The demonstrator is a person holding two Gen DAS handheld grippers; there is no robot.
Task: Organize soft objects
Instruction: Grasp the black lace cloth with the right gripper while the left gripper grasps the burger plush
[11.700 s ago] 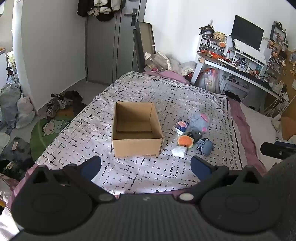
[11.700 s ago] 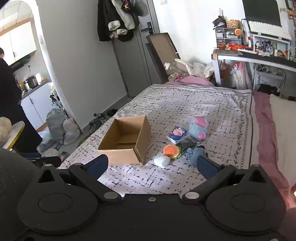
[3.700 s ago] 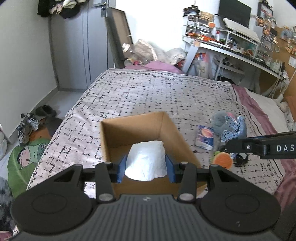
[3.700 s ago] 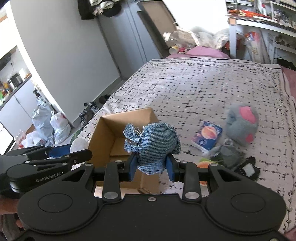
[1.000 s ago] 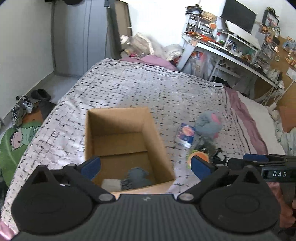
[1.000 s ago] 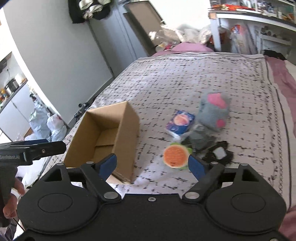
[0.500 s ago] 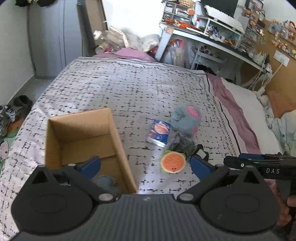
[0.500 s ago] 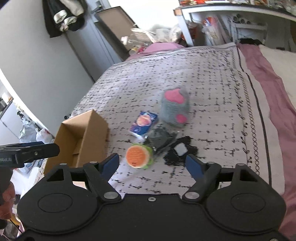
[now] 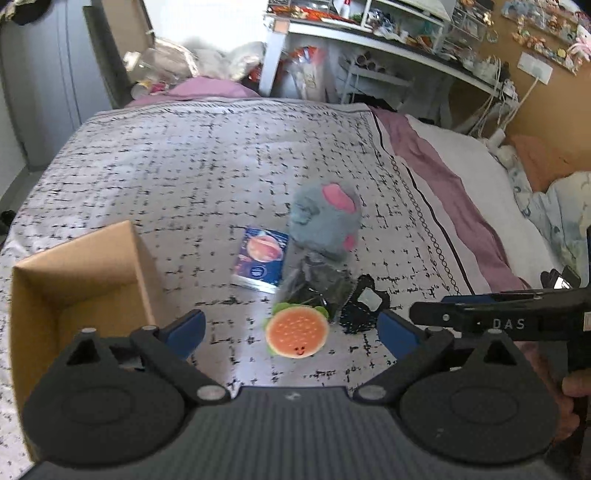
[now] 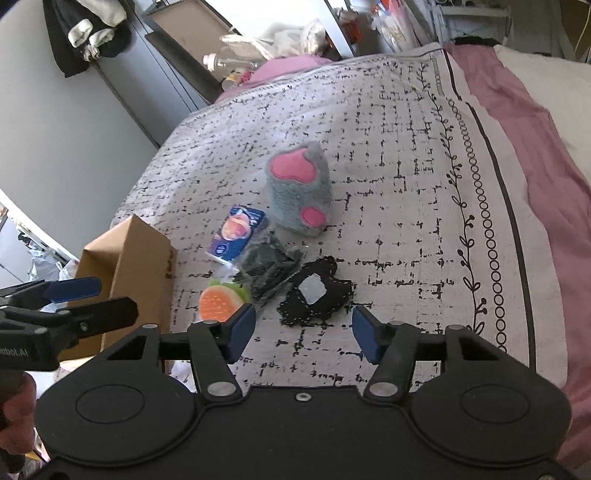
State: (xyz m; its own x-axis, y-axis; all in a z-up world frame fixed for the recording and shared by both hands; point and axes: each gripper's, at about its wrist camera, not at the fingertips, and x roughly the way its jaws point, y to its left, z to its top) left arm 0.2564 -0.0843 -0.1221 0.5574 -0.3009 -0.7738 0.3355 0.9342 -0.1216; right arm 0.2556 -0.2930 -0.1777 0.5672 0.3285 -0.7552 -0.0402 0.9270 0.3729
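Soft items lie in a cluster on the bed: an orange burger plush (image 9: 296,336) (image 10: 218,301), a grey and pink paw plush (image 9: 327,221) (image 10: 301,188), a dark item in a clear bag (image 9: 314,284) (image 10: 267,266), a black pouch with a clear window (image 9: 364,302) (image 10: 314,293) and a blue packet (image 9: 262,256) (image 10: 236,234). The cardboard box (image 9: 79,273) (image 10: 129,266) stands to their left. My left gripper (image 9: 291,330) is open and empty, just before the burger. My right gripper (image 10: 303,328) is open and empty, just before the black pouch.
The patterned bed cover (image 9: 184,166) stretches far behind the cluster. A purple sheet and white bedding (image 10: 535,122) lie to the right. A cluttered desk (image 9: 388,33) stands at the far end, grey doors (image 10: 122,81) at the far left.
Both grippers, open and empty since dropping the white and denim items in the box, have moved right and closer to the cluster. The box has slid to the left of both views.
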